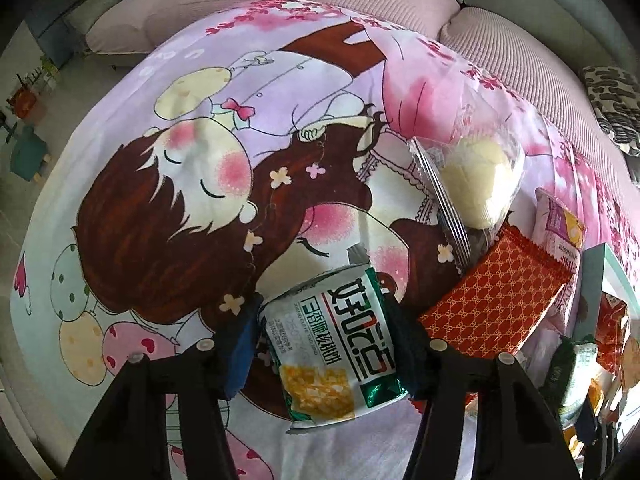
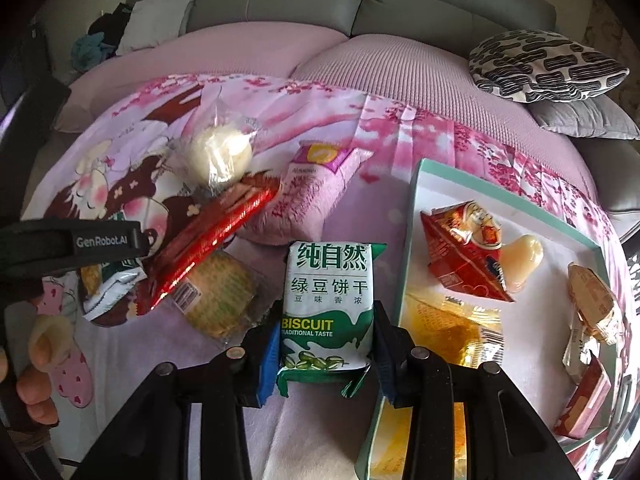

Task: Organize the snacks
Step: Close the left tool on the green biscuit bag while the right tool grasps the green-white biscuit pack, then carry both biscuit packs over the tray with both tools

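My left gripper [image 1: 326, 344] is shut on a white-and-green snack packet [image 1: 334, 348] and holds it over the cartoon bedsheet [image 1: 160, 200]. My right gripper [image 2: 326, 344] is shut on a green-and-white biscuit packet [image 2: 327, 304], just left of the teal-rimmed white tray [image 2: 416, 200]. The tray holds a red packet [image 2: 464, 248], a yellow packet [image 2: 448, 328] and other snacks. Loose snacks lie on the sheet: a clear-wrapped bun [image 1: 480, 184] [image 2: 218, 154], a red patterned packet [image 1: 496, 300] [image 2: 212, 244], a pink packet [image 2: 308, 196] and a round cracker pack [image 2: 220, 296]. The left gripper also shows in the right wrist view [image 2: 116, 258].
The sheet lies on a pink sofa cushion [image 2: 380, 68] with grey backrests [image 2: 320, 4] behind. A black-and-white patterned pillow [image 2: 544, 66] sits at the right on a grey one [image 2: 588, 118]. In the left wrist view the floor with small stools [image 1: 28, 156] lies to the left.
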### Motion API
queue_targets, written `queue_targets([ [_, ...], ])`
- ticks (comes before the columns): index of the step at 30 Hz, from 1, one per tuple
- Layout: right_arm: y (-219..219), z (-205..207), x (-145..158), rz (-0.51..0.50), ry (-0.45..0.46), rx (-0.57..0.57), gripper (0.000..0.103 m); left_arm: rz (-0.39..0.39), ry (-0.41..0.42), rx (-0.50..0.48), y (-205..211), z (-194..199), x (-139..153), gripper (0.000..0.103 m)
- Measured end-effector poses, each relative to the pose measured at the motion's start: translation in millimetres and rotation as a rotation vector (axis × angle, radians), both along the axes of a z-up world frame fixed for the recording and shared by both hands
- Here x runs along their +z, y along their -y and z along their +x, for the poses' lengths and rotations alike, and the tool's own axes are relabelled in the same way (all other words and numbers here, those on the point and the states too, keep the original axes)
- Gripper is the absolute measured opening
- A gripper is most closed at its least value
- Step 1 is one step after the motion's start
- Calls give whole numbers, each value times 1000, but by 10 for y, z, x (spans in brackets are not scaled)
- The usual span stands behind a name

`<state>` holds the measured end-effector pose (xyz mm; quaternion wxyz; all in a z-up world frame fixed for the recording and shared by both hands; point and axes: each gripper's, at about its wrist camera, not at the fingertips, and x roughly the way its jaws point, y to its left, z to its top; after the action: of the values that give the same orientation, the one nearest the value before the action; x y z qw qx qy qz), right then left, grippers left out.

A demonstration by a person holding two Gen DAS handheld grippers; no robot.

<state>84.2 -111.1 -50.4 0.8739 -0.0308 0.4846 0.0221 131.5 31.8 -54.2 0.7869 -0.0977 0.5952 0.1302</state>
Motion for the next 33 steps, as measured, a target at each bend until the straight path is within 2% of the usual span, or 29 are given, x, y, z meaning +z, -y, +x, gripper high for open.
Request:
queue_targets([
  [9,112,-69,231,49,62,-21,42,12,44,49,-151,-67,164,60],
  [12,141,-111,332,80,88,-23,42,30,78,65,-199,-116,276,60],
  [19,200,-228,578,141,160,-21,42,56,217,71,-148,-254,648,60],
  [24,336,-279,695,169,195,-47,42,52,321,26,62,-288,928,60],
  [27,521,-304,742,181,208,-95,42,38,372,-38,269,-325,1067,60],
  [33,1135,-346,737,209,210,-260,42,-8,391,-177,755,-323,1147,60],
])
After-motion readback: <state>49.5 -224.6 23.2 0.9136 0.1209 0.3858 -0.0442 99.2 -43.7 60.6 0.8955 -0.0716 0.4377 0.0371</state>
